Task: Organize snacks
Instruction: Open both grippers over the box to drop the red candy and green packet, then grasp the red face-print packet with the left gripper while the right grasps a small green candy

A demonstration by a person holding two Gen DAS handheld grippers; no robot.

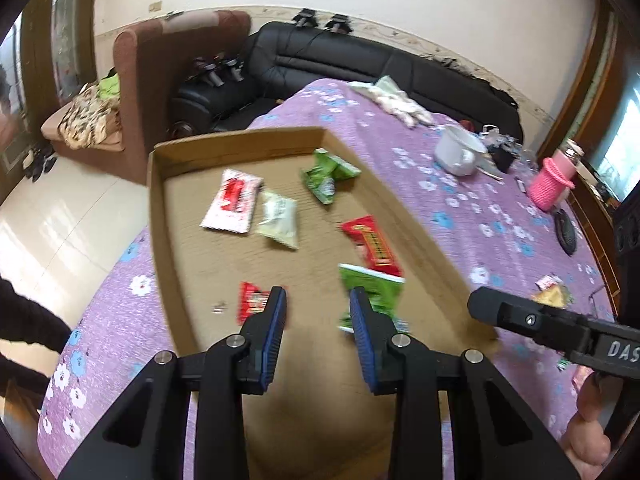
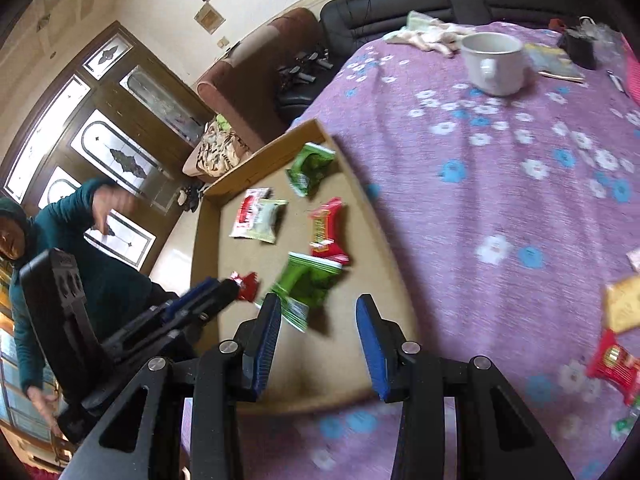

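A shallow cardboard box (image 1: 192, 148) (image 2: 204, 240) lies on the purple flowered tablecloth. In it lie several snack packets: a white-and-red one (image 1: 232, 206), a pale one (image 1: 278, 220), a green one at the far end (image 1: 326, 174) (image 2: 310, 168), a red bar (image 1: 372, 246) (image 2: 326, 228), a small red one (image 1: 252, 302) (image 2: 246, 284) and a large green one (image 1: 370, 292) (image 2: 306, 280). My left gripper (image 1: 318, 300) is open and empty above the box's near end. My right gripper (image 2: 316, 310) is open and empty over the box's near right side. More packets lie on the cloth at right (image 2: 622, 308) (image 2: 614, 364).
A white mug (image 1: 458, 152) (image 2: 494, 62), a pink knitted cup (image 1: 550, 184), a crumpled cloth (image 1: 394, 100) and dark small items stand on the far table. A black sofa (image 1: 360, 56) and a brown armchair (image 1: 160, 64) are behind. A person (image 2: 52, 240) stands at left.
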